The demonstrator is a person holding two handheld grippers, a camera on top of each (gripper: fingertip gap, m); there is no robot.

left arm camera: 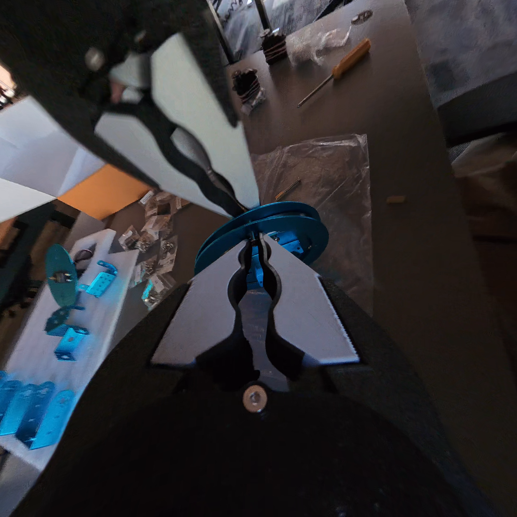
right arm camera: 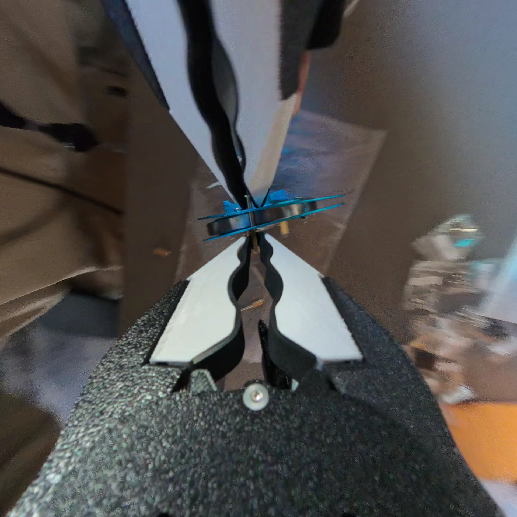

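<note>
A blue disc assembly (left arm camera: pixel 291 221), two round blue plates with a metal ring between them (right arm camera: pixel 229 223), is held in the air between both grippers. My left gripper (left arm camera: pixel 255 238) is shut on a small dark screw (right arm camera: pixel 249 214) that runs through the plates at their rim. It comes in from the top of the right wrist view (right arm camera: pixel 246 197). My right gripper (right arm camera: pixel 253 244) is shut on a brass standoff (right arm camera: pixel 255 247) just under the lower plate. It comes in from the upper left of the left wrist view (left arm camera: pixel 241 208). A blue bracket (left arm camera: pixel 291 240) sits on the assembly.
A clear plastic bag (left arm camera: pixel 321 179) lies on the brown table below. A wooden-handled screwdriver (left arm camera: pixel 338 67) and black servos (left arm camera: pixel 249 86) lie farther back. A white foam tray (left arm camera: pixel 112 279) of blue brackets, small hardware bags (left arm camera: pixel 156 240) and an orange box (left arm camera: pixel 106 190) are left. A person's beige coat (right arm camera: pixel 56 181) is close. My two grippers' fingertips are within a few centimetres of each other.
</note>
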